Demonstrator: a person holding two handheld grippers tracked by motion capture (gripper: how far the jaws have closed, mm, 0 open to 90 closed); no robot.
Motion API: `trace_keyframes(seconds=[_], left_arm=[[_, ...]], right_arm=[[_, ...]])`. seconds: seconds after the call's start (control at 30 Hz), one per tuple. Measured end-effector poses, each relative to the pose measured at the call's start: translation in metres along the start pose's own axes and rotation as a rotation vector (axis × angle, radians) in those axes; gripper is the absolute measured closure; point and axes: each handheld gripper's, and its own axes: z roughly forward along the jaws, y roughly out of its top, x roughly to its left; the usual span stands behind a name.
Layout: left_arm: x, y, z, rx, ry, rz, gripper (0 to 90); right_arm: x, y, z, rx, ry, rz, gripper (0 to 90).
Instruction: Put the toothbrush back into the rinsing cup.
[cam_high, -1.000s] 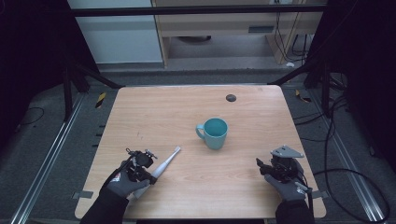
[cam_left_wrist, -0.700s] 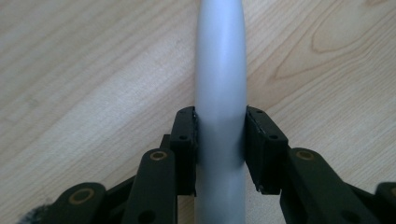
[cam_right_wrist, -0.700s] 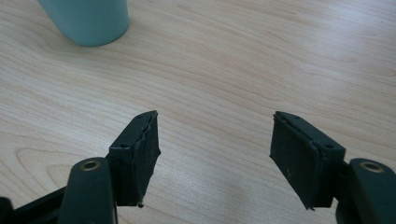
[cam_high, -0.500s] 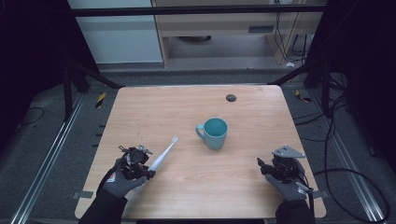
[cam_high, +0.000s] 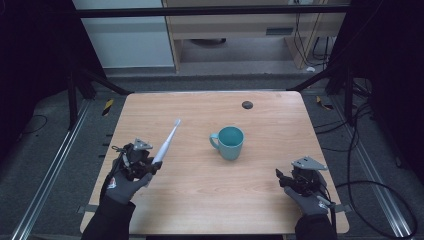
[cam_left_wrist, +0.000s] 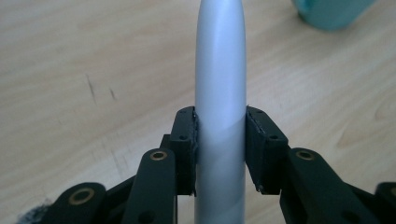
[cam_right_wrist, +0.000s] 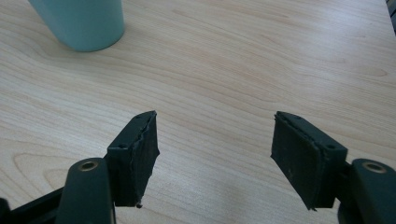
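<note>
A: Start big. What carries everything?

B: A pale wooden desk (cam_high: 200, 200) with light grain, and a small dark round spot (cam_high: 247, 104) near its far edge.

A: Next down?

B: A teal mug (cam_high: 230, 142) stands upright around the middle of the desk, handle turned toward the person's left. Nothing touches it.

A: And the grippers?

B: The left gripper (cam_high: 150, 165) is near the desk's left front, in a gloved hand. Its jaws are pinched on the thick end of a toothbrush (cam_high: 166, 141). The right gripper (cam_high: 281, 179) sits low at the right front; its jaws have just been opening and now stand spread with bare desk between them, well apart from the mug.

A: How does the toothbrush look?

B: Slim, white to silvery grey, smooth and rounded. In the left gripper view its handle (cam_left_wrist: 220, 93) rises straight between the two black pads (cam_left_wrist: 186, 140), tapering toward the top. From above it slants up and away from the gripper, off the desk, its small brush head (cam_high: 177, 121) pointing toward the far side, left of the mug.
</note>
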Motion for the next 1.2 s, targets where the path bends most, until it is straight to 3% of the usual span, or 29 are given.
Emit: trace_keyframes(seconds=[0.07,0.23,0.37,0.63,0.97,1.2], left_arm=[[0.000,0.009,-0.003,-0.048,0.012,-0.007,65.9],[-0.002,0.033,0.000,-0.110,0.012,-0.037,65.9],[-0.007,0.051,0.008,-0.156,0.027,-0.047,65.9],[-0.023,0.084,0.030,-0.272,0.019,-0.086,66.0],[-0.059,0.125,0.049,-0.383,0.031,-0.086,66.0],[-0.085,0.141,0.066,-0.412,0.022,-0.079,66.0]], right_arm=[[-0.001,0.000,-0.001,-0.004,0.000,0.009,31.2],[-0.002,-0.001,-0.001,-0.014,-0.009,0.010,31.1],[0.000,-0.001,0.000,-0.018,-0.009,0.016,29.5],[0.000,-0.002,-0.001,-0.044,-0.025,0.024,28.0],[-0.001,-0.003,0.001,-0.048,-0.028,0.022,27.2],[-0.002,-0.004,0.001,-0.060,-0.038,0.014,26.7]])
